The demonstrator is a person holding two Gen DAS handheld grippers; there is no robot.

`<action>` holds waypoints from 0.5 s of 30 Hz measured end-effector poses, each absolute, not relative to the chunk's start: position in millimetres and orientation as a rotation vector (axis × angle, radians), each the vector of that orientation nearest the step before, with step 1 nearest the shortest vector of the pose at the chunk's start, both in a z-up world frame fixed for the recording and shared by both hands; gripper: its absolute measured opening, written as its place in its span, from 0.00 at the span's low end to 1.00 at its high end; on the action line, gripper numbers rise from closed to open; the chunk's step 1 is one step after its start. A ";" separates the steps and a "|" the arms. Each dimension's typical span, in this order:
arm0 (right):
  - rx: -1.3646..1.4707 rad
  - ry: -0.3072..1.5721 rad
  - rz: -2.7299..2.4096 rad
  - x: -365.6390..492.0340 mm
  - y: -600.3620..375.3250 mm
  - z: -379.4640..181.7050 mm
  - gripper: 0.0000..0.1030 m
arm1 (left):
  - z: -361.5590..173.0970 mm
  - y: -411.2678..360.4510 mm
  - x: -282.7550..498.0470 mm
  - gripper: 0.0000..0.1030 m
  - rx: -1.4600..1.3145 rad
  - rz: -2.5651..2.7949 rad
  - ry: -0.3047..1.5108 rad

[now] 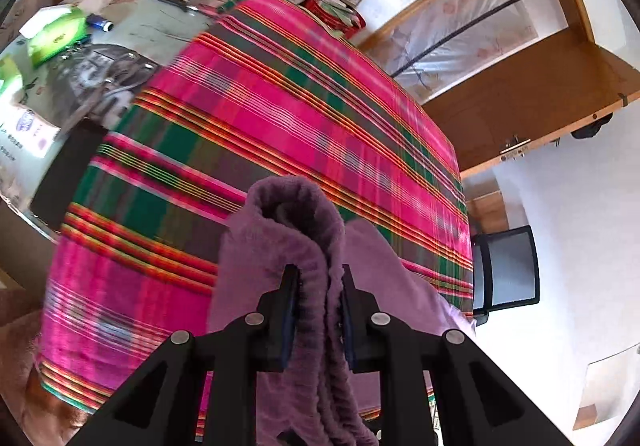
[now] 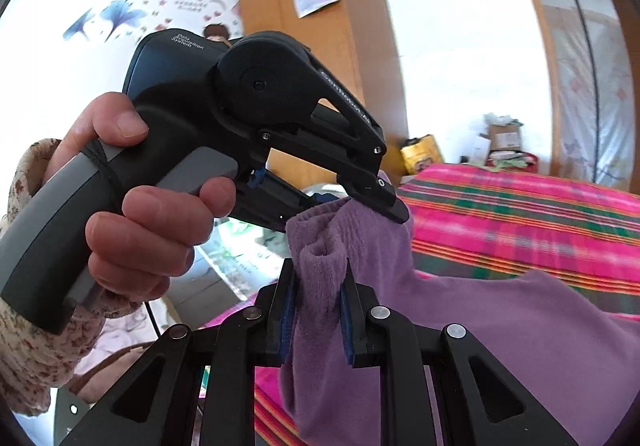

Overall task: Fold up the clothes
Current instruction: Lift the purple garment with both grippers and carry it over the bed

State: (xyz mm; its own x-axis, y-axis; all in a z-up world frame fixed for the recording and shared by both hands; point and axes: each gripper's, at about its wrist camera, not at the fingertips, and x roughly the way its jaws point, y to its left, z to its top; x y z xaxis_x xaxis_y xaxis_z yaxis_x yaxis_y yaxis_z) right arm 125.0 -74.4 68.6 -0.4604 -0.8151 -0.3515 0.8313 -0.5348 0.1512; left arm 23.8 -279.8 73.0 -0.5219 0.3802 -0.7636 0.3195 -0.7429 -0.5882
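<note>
A purple fleece garment (image 1: 304, 230) is bunched between the fingers of my left gripper (image 1: 319, 274), which is shut on it above the pink, green and orange plaid cloth (image 1: 256, 118). In the right wrist view my right gripper (image 2: 319, 276) is shut on another bunched edge of the same purple garment (image 2: 500, 318), whose body hangs down to the right. The left gripper (image 2: 384, 198), held by a hand (image 2: 152, 214) in a floral sleeve, pinches the garment just above and behind my right one. Both grips sit close together.
The plaid cloth covers a table (image 2: 520, 214). A cluttered side surface (image 1: 80, 46) with green packets and papers lies left of it. Boxes and a red tin (image 1: 332, 2) stand at the far end. A wooden wardrobe (image 2: 320, 26), a wooden door (image 1: 520, 86) and a black chair (image 1: 508, 266) stand around.
</note>
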 end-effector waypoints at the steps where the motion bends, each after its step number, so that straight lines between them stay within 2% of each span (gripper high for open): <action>1: 0.477 0.044 -2.093 125.9 -68.0 70.1 0.19 | 75.0 -272.2 20.2 0.19 -1.516 2.463 -1.095; 15: 0.540 -0.045 -2.258 108.0 6.7 59.2 0.19 | 68.2 -177.1 -28.8 0.19 -1.594 2.333 -0.909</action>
State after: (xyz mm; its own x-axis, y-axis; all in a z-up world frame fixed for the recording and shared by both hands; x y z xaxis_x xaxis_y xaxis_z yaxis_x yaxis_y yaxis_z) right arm 108.0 6.7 59.2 -0.5915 -0.7183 -0.3664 0.7030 -0.6819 0.2020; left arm -28.8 -177.1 68.2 -0.4124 0.4624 -0.7849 0.1908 -0.7987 -0.5707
